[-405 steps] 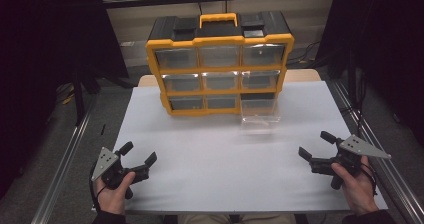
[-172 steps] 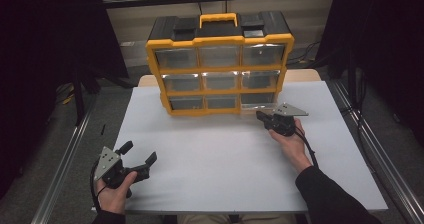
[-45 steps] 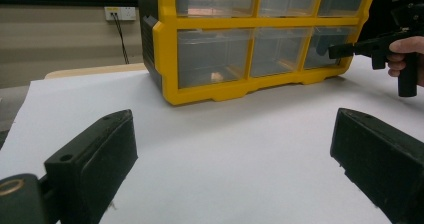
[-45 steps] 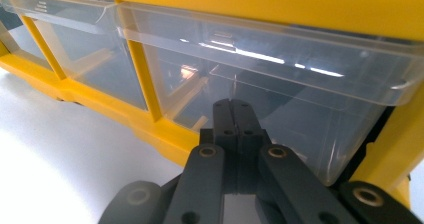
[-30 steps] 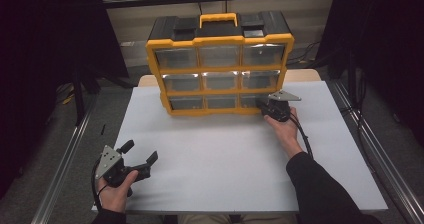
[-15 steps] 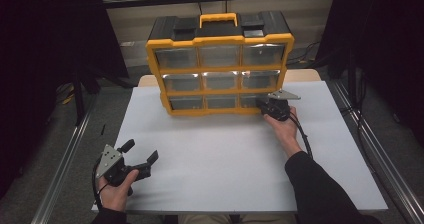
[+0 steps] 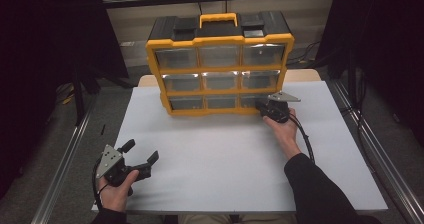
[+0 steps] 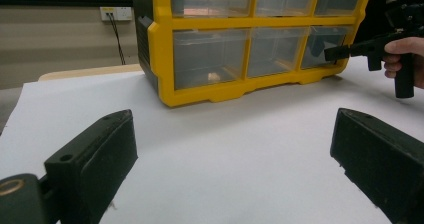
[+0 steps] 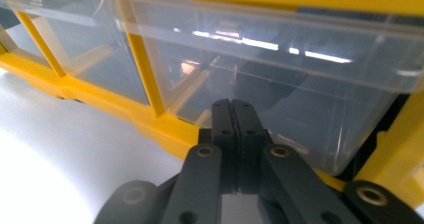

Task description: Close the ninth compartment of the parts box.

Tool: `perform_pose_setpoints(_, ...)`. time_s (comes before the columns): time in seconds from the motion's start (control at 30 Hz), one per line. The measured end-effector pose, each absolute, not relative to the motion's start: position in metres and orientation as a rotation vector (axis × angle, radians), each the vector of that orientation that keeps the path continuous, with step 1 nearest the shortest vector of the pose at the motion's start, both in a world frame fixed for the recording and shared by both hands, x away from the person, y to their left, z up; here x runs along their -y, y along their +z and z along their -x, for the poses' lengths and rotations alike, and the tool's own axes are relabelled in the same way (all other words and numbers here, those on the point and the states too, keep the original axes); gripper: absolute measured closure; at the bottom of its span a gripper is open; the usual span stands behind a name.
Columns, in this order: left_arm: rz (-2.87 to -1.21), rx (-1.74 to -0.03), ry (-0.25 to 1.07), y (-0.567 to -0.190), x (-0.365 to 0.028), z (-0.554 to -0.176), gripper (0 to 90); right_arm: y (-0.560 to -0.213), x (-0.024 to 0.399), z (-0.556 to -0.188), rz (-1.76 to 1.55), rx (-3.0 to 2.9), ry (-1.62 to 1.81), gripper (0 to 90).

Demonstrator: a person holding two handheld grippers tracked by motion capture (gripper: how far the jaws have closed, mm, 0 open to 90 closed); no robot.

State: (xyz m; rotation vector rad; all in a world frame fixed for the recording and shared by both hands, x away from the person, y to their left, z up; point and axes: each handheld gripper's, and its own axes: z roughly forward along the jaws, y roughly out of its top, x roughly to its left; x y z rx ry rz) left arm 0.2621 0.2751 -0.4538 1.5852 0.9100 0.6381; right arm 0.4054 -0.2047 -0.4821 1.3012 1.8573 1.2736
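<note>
Right gripper [image 9: 233,109] — jaws pressed together, tips at the front of the bottom-right drawer [image 9: 280,89] of the yellow organiser [image 7: 220,64], dead ahead; whether they pinch its lip is unclear. Left gripper [image 7: 139,156] — jaws wide, holding nothing, well short of the organiser.

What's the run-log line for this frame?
right hand-held gripper: shut, tips against bottom-right drawer of yellow organizer | left hand-held gripper: open, idle on table
</note>
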Motion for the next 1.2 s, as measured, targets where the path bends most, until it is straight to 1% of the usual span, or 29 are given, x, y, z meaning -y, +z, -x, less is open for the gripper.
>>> perform_pose_setpoints(0.1,-1.597,-0.903,0.641,-0.453,-0.276,-0.262,4.5,-0.483,0.205,-0.404,-1.300,-1.855,1.275,84.8)
perform_pose_setpoints(0.17,-1.582,-0.908,0.634,-0.454,-0.274,-0.262,4.5,-0.484,0.207,-0.401,-1.296,-1.850,1.286,77.6)
perform_pose_setpoints(0.2,-1.582,-0.908,0.634,-0.454,-0.274,-0.262,4.5,-0.484,0.207,-0.401,-1.296,-1.850,1.286,77.6)
perform_pose_setpoints(0.3,-1.601,-0.901,0.637,-0.453,-0.275,-0.261,4.5,-0.483,0.209,-0.397,-1.286,-1.853,1.319,65.6)
perform_pose_setpoints(0.33,-1.599,-0.902,0.638,-0.453,-0.275,-0.261,4.5,-0.483,0.209,-0.397,-1.286,-1.853,1.319,65.6)
perform_pose_setpoints(0.37,-1.598,-0.905,0.644,-0.453,-0.276,-0.261,4.5,-0.483,0.209,-0.396,-1.286,-1.853,1.331,60.9)
perform_pose_setpoints(0.4,-1.596,-0.909,0.645,-0.453,-0.276,-0.261,4.5,-0.481,0.210,-0.393,-1.288,-1.855,1.350,51.6)
perform_pose_setpoints(0.47,-1.595,-0.909,0.643,-0.453,-0.276,-0.260,4.5,-0.480,0.211,-0.390,-1.284,-1.857,1.368,44.7)
perform_pose_setpoints(0.5,-1.595,-0.908,0.642,-0.453,-0.276,-0.260,4.5,-0.480,0.211,-0.390,-1.284,-1.857,1.368,44.7)
perform_pose_setpoints(0.53,-1.596,-0.908,0.644,-0.453,-0.276,-0.260,4.5,-0.479,0.211,-0.387,-1.283,-1.861,1.378,36.1)
perform_pose_setpoints(0.6,-1.596,-0.907,0.645,-0.453,-0.276,-0.260,4.5,-0.478,0.211,-0.384,-1.273,-1.860,1.389,29.8)
perform_pose_setpoints(0.63,-1.597,-0.907,0.645,-0.453,-0.276,-0.260,4.5,-0.477,0.211,-0.382,-1.279,-1.861,1.400,24.8)
perform_pose_setpoints(0.67,-1.597,-0.907,0.644,-0.453,-0.276,-0.260,4.5,-0.477,0.212,-0.381,-1.279,-1.859,1.409,22.3)
perform_pose_setpoints(0.7,-1.597,-0.908,0.645,-0.453,-0.276,-0.260,4.5,-0.477,0.212,-0.381,-1.279,-1.859,1.409,22.3)
perform_pose_setpoints(0.77,-1.596,-0.909,0.644,-0.453,-0.276,-0.260,4.5,-0.476,0.210,-0.377,-1.255,-1.863,1.400,11.5)
perform_pose_setpoints(0.8,-1.595,-0.910,0.644,-0.453,-0.276,-0.260,4.5,-0.476,0.210,-0.377,-1.262,-1.868,1.406,8.2)
perform_pose_setpoints(0.97,-1.584,-0.915,0.639,-0.453,-0.275,-0.260,4.5,-0.473,0.209,-0.374,-1.276,-1.866,1.427,0.3)
perform_pose_setpoints(1.13,-1.587,-0.918,0.639,-0.453,-0.276,-0.260,4.5,-0.471,0.209,-0.369,-1.283,-1.860,1.411,0.8)
perform_pose_setpoints(1.2,-1.590,-0.917,0.642,-0.453,-0.276,-0.259,4.5,-0.471,0.211,-0.362,-1.218,-1.857,1.415,0.0)
